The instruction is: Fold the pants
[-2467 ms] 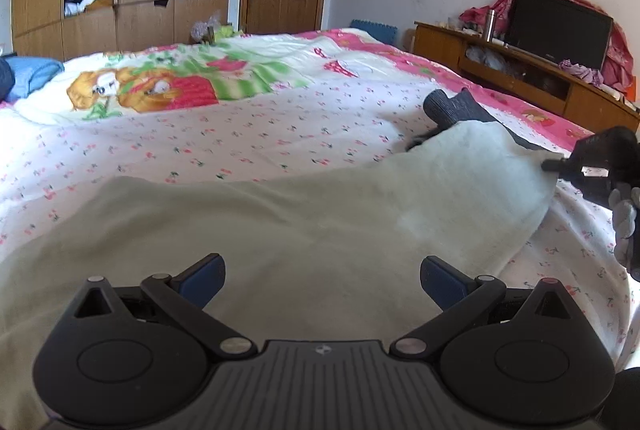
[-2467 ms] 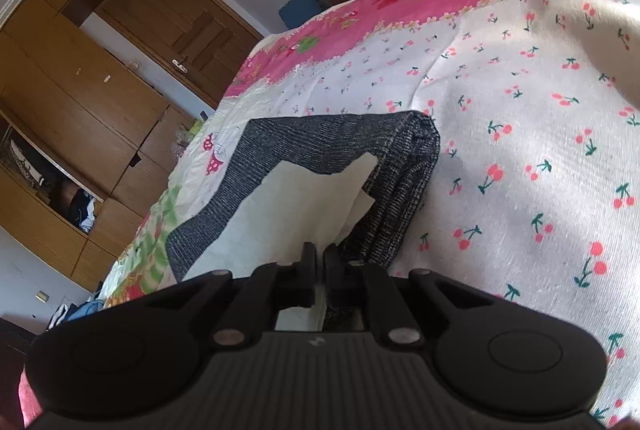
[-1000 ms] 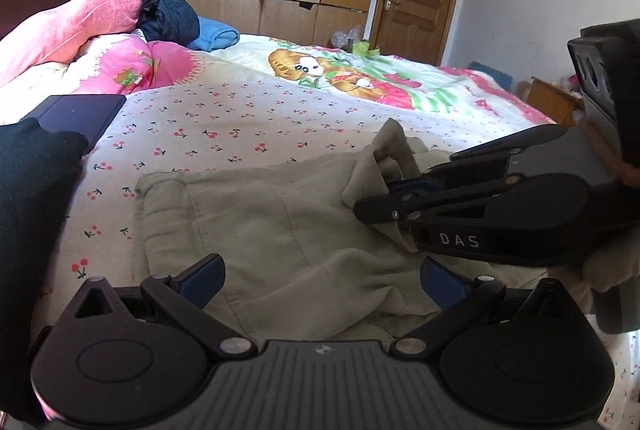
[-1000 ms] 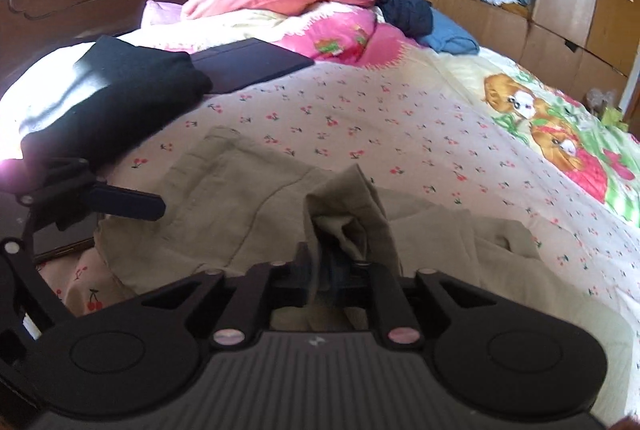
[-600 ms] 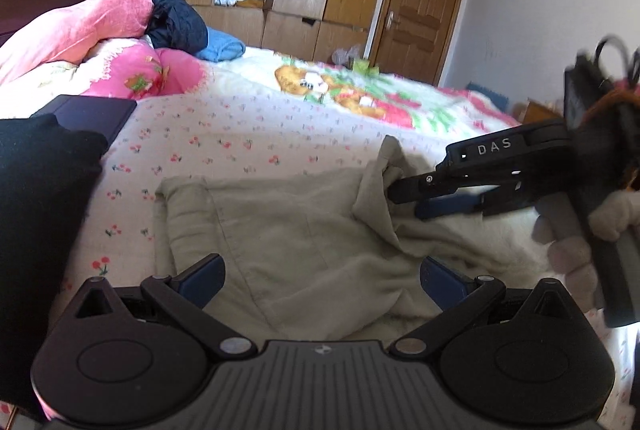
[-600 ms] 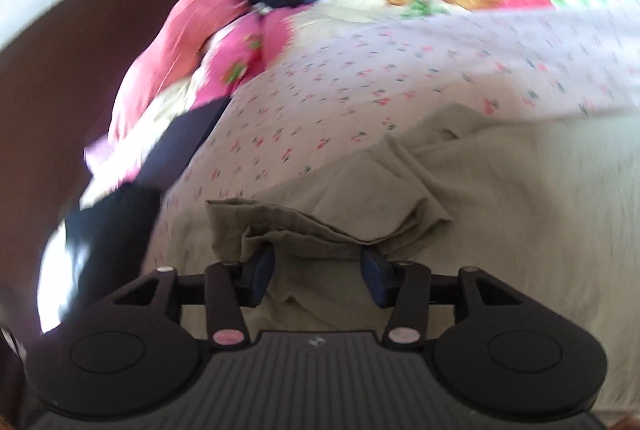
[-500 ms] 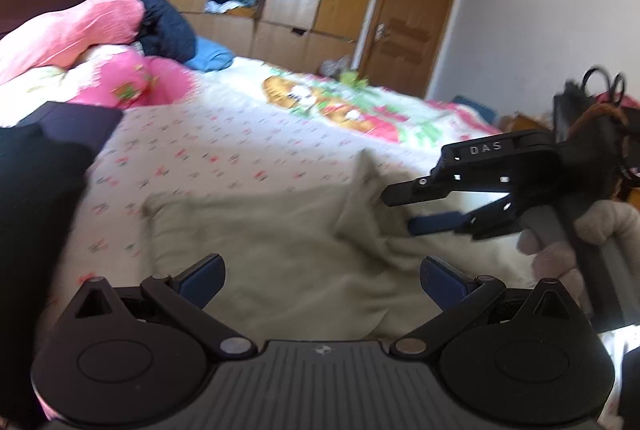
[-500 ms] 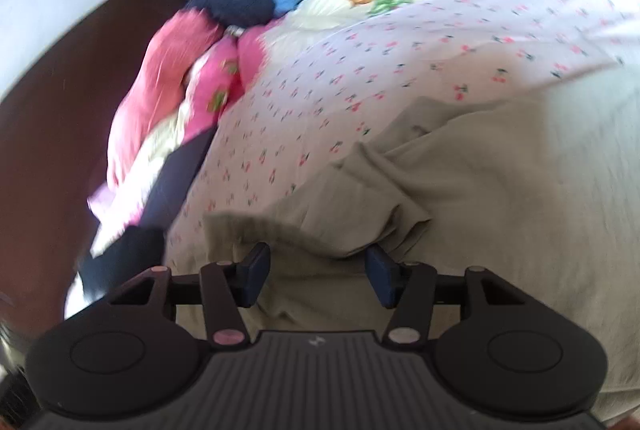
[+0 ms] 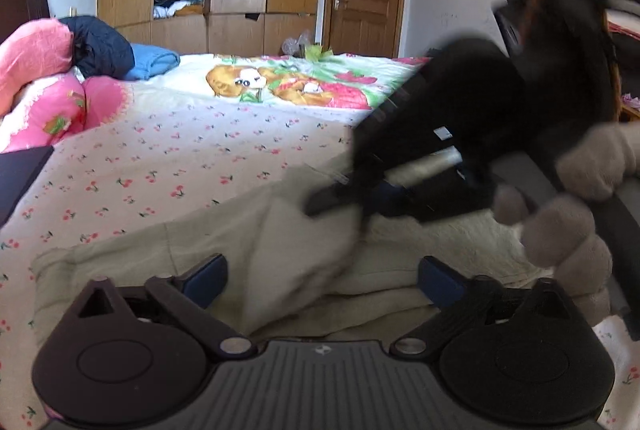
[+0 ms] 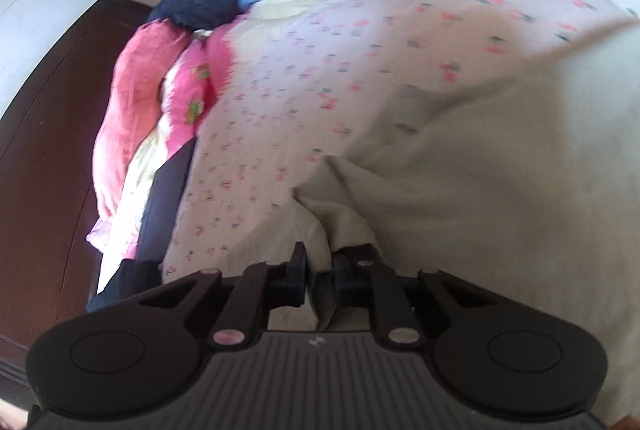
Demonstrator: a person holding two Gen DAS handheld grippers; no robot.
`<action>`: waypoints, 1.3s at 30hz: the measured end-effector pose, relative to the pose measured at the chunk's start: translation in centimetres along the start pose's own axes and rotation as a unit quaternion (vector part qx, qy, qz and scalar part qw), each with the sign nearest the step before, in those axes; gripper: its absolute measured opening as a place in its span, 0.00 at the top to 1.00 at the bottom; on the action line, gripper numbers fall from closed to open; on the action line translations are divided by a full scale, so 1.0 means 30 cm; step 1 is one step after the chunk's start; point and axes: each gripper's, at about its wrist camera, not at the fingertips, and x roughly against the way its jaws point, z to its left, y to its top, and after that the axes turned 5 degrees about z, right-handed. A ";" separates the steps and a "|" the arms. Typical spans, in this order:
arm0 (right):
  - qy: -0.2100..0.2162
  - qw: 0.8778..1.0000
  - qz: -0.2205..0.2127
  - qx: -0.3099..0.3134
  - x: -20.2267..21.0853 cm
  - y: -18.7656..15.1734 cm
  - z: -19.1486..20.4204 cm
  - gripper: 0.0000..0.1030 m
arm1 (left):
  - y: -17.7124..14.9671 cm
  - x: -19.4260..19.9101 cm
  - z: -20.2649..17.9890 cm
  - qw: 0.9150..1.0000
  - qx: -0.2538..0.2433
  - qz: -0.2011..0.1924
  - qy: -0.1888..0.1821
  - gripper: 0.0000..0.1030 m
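The right gripper (image 10: 318,276) pinched a pale pants (image 10: 480,170) fold at lower centre; the left gripper (image 9: 322,276) stood spread; no writing was legible.

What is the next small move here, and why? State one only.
Probably bring the left gripper down and close it on the near edge of the pants. Its fingers stand wide open above the rumpled cloth, holding nothing, while the right gripper is already shut on a bunched fold of the pants. A second grip seems needed before the fabric can be drawn flat.
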 end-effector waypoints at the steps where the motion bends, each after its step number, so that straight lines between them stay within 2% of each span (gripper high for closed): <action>1: 0.004 1.000 0.003 0.029 -0.005 0.005 0.045 0.88 | 0.000 0.007 0.009 1.000 0.011 -0.001 -0.007 0.09; 4: 0.014 0.994 0.021 0.106 -0.030 0.010 0.191 0.89 | -0.010 0.041 0.063 0.998 0.066 -0.006 -0.019 0.24; 7: 0.021 0.987 0.049 0.155 -0.075 0.013 0.303 0.89 | -0.030 0.077 0.130 0.992 0.122 -0.014 -0.022 0.39; 9: 0.023 0.981 0.070 0.177 -0.121 0.005 0.356 0.89 | -0.043 0.104 0.154 0.989 0.143 -0.022 -0.020 0.40; 11: 0.006 0.972 0.098 0.215 -0.174 -0.025 0.414 0.89 | -0.059 0.137 0.169 0.986 0.162 -0.032 -0.020 0.40; 14: -0.017 0.954 0.144 0.263 -0.247 -0.068 0.475 0.77 | -0.095 0.166 0.192 0.982 0.185 -0.031 -0.005 0.42; 18: 0.028 0.950 0.158 0.269 -0.270 -0.112 0.516 0.78 | -0.142 0.200 0.249 0.974 0.225 -0.029 0.013 0.42; 22: 0.027 0.948 0.148 0.281 -0.243 -0.119 0.545 0.76 | -0.164 0.222 0.284 0.969 0.243 -0.029 0.027 0.42; 24: 0.034 0.949 0.143 0.281 -0.202 -0.110 0.535 0.60 | -0.163 0.231 0.279 0.970 0.240 -0.032 0.025 0.42; 26: 0.025 0.955 0.119 0.269 -0.151 -0.103 0.507 0.53 | -0.166 0.227 0.270 0.971 0.238 -0.032 0.018 0.42; 27: 0.019 0.957 0.111 0.267 -0.133 -0.101 0.494 0.52 | -0.169 0.226 0.267 0.970 0.239 -0.032 0.015 0.42; 29: -0.017 0.956 0.112 0.272 -0.145 -0.103 0.482 0.49 | -0.178 0.216 0.255 0.970 0.243 -0.025 0.005 0.40; 31: -0.037 0.951 0.137 0.273 -0.191 -0.117 0.475 0.48 | -0.176 0.202 0.258 0.969 0.245 -0.022 0.007 0.37; 34: -0.042 0.946 0.170 0.273 -0.256 -0.152 0.486 0.48 | -0.174 0.203 0.260 0.968 0.247 -0.026 0.015 0.37; 35: -0.045 0.944 0.165 0.282 -0.268 -0.162 0.494 0.49 | -0.176 0.204 0.262 0.967 0.252 -0.027 0.016 0.37; 36: -0.058 0.942 0.154 0.292 -0.277 -0.173 0.502 0.65 | -0.177 0.205 0.261 0.966 0.256 -0.028 0.018 0.37; 38: -0.068 0.941 0.165 0.288 -0.300 -0.178 0.509 0.96 | -0.175 0.204 0.257 0.965 0.258 -0.031 0.024 0.39; 39: -0.059 0.945 0.175 0.271 -0.311 -0.176 0.504 0.99 | -0.179 0.214 0.248 0.965 0.258 -0.034 0.027 0.44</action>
